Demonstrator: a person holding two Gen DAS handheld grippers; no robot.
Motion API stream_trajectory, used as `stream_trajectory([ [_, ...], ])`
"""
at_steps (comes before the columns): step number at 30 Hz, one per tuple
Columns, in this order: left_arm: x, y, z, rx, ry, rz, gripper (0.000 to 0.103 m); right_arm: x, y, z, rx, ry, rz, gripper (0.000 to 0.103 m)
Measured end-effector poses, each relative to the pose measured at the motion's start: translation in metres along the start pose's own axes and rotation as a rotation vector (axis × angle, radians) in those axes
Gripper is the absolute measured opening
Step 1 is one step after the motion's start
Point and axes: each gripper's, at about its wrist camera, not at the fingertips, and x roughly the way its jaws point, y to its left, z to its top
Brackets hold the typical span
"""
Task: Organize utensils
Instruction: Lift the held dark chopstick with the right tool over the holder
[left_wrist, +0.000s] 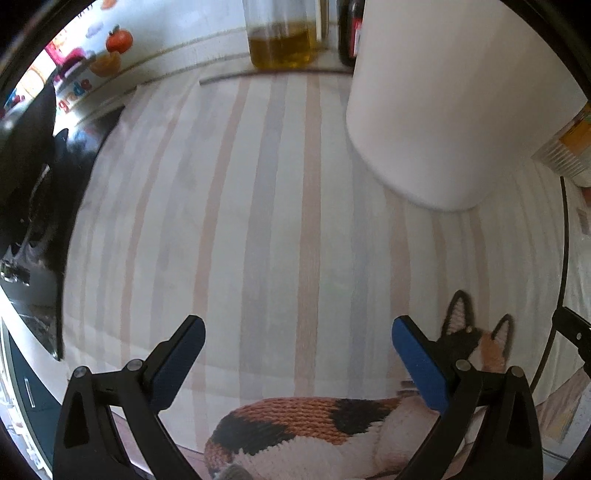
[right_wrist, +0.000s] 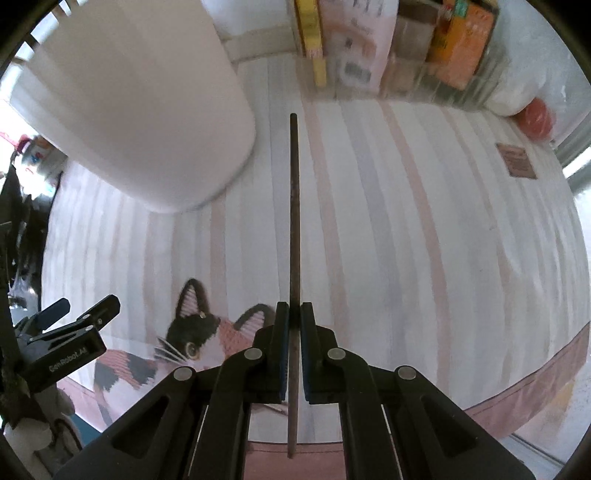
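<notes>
Striped cloth with a knitted-looking cat picture (right_wrist: 192, 332) covers the table (left_wrist: 280, 206). Nearest, the right gripper (right_wrist: 294, 314) is clenched on one thin dark stick (right_wrist: 294, 221), likely a chopstick, held level above the cloth. The left gripper (left_wrist: 295, 332) gapes, holding nothing. Beyond stands one white holder (right_wrist: 136, 110). I'd tilt the stick upright and lower it straight in, clear of the rim. Farther back stand one oil bottle (left_wrist: 280, 40) and several boxes.

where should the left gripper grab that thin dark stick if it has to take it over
On the free length of the stick ahead of the right gripper, which is clamped near its lower end. It is thin and straight, so the open left gripper should probably come in from the side, jaws across it.
</notes>
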Motion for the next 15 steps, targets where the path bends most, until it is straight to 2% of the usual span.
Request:
stream_trajectory([
  [9,-0.074,-0.004,0.011,0.027,-0.144,-0.016,0.103,-0.076,-0.001,0.013,0.014,-0.160,0.074,0.006],
  [15,-0.130,0.005,0.017,0.010,-0.248,-0.055,0.103,-0.136,0.005,0.028,0.011,-0.297,0.140,0.006],
])
